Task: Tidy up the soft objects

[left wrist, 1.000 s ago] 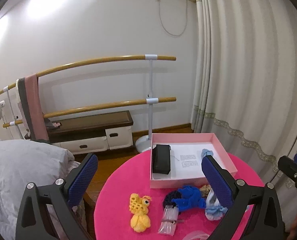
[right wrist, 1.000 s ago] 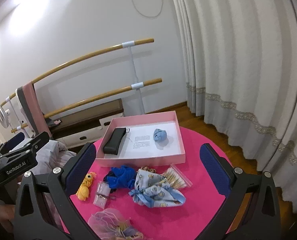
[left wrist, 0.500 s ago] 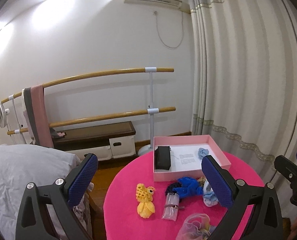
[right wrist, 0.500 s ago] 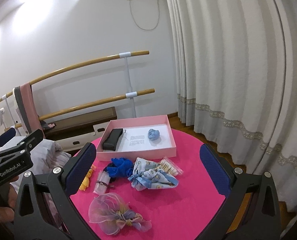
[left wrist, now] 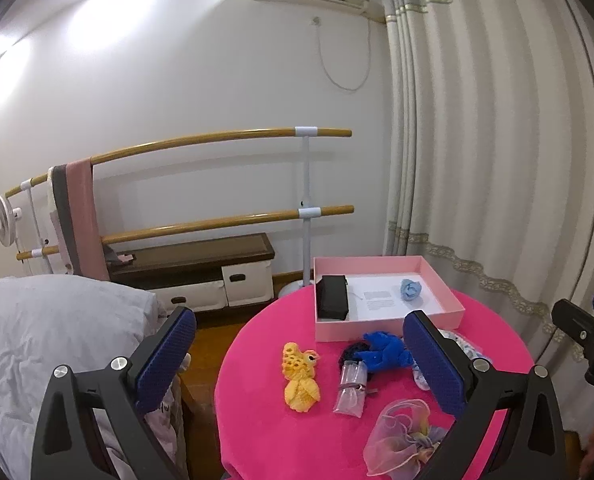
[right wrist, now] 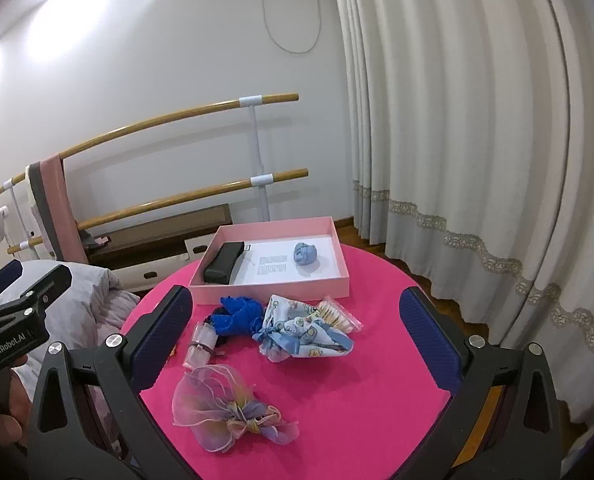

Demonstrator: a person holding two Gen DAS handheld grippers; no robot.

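On the round pink table (right wrist: 337,400) stands a pink box (right wrist: 273,290) holding a black case (right wrist: 223,267) and a light blue fabric ball (right wrist: 305,253). In front of it lie a blue knitted piece (right wrist: 237,314), a printed blue cloth (right wrist: 303,334), a sheer pastel bow (right wrist: 221,408), a yellow knitted toy (left wrist: 300,376) and a clear packet (left wrist: 351,388). My left gripper (left wrist: 301,364) hangs open above the table's left side with nothing between its fingers. Over the near half my right gripper (right wrist: 297,336) is open and holds nothing.
A packet of cotton swabs (right wrist: 337,314) lies beside the printed cloth. A bed with grey bedding (left wrist: 45,332) is left of the table. Wooden ballet bars (left wrist: 217,140) and a low bench (left wrist: 193,256) stand behind. Curtains (right wrist: 477,120) hang on the right.
Both grippers have pulled back and up from the table, so more of it and the sheer bow show now. The objects on the table have not moved.
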